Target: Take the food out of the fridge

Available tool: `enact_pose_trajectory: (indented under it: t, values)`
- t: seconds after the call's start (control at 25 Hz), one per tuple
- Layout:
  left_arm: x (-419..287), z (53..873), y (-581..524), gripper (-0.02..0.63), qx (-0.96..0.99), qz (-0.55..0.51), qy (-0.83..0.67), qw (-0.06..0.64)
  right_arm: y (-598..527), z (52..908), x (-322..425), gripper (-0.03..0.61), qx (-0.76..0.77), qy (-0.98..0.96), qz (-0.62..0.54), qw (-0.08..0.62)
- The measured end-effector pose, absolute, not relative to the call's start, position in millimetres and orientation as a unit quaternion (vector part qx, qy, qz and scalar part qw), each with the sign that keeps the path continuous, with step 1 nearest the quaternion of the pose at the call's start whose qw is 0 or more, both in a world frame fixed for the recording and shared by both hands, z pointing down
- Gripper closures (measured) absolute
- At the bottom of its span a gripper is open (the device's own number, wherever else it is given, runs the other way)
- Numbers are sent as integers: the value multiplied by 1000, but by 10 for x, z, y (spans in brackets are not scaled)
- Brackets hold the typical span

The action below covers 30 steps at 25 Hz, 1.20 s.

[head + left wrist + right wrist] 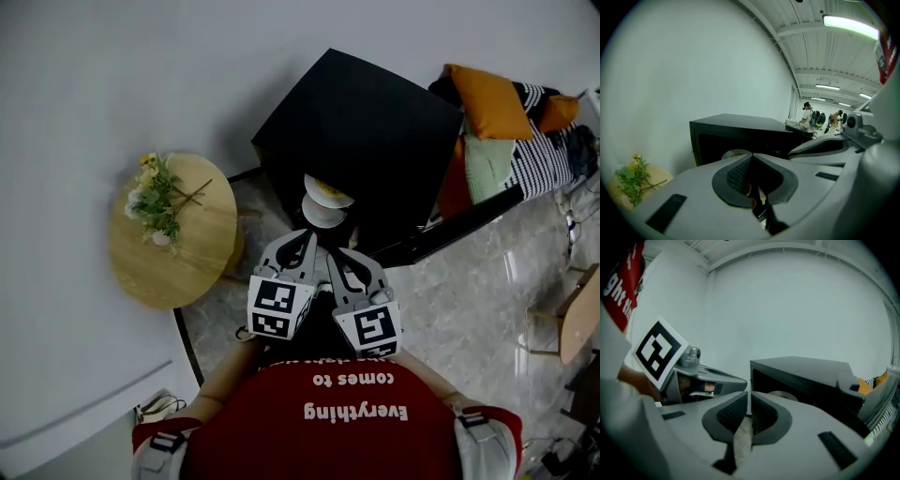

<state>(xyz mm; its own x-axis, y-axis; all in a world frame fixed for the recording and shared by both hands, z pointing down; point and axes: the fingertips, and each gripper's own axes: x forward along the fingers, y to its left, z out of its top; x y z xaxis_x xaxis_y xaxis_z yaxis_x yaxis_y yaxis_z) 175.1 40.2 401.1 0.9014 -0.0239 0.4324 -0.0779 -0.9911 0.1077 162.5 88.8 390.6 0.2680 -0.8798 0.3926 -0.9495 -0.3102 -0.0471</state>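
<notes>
- Pale marbled floor tiles (469,309) lie under both sets of fingers, and a plain white wall (94,75) rises beyond them.
- A round wooden table (178,272) carrying flowers (155,202) stands to the left of the left gripper's fingers. Orange cushions (487,98) lie well off to the right of the right gripper's fingers.
- The left gripper (302,238) and the right gripper (339,255) sit side by side. Each has its fingers pressed together with nothing between them.
- The black fridge (366,131) stands just ahead of the fingertips, its open front facing them. Its door (459,230) is swung out to their right.
- Two dishes of food (328,192) sit one above the other in that opening. They are just beyond the fingertips and apart from them.
- The dishes are round and level, so they show no long axis.
</notes>
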Motion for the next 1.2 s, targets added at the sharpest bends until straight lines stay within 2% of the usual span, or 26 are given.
enact_pose_trajectory:
  t: [0.12, 0.2, 0.52, 0.68, 0.8, 1.0, 1.2]
  values:
    - [1848, 4131, 298, 607, 969, 230, -17, 87, 875, 3934, 1732, 566, 802, -562, 180, 94]
    - [1902, 4263, 259, 607, 962, 241, 0, 128, 892, 3904, 1766, 566, 814, -545, 179, 88]
    - [2245, 4900, -17, 607, 875, 233, 4, 424, 985, 3865, 1703, 566, 846, -496, 175, 87]
    - [2397, 5202, -108, 568, 819, 235, -3, 523, 1133, 3800, 1714, 566, 865, -467, 161, 86]
    - [2485, 5414, -174, 505, 786, 241, -6, 569, 1269, 3875, 1768, 566, 878, -435, 186, 75]
    - [2649, 5618, -200, 499, 748, 233, -1, 621, 1343, 4075, 1665, 566, 871, -432, 214, 96]
    - [2737, 5691, -173, 500, 742, 240, -15, 626, 1370, 4206, 1620, 566, 866, -427, 240, 103]
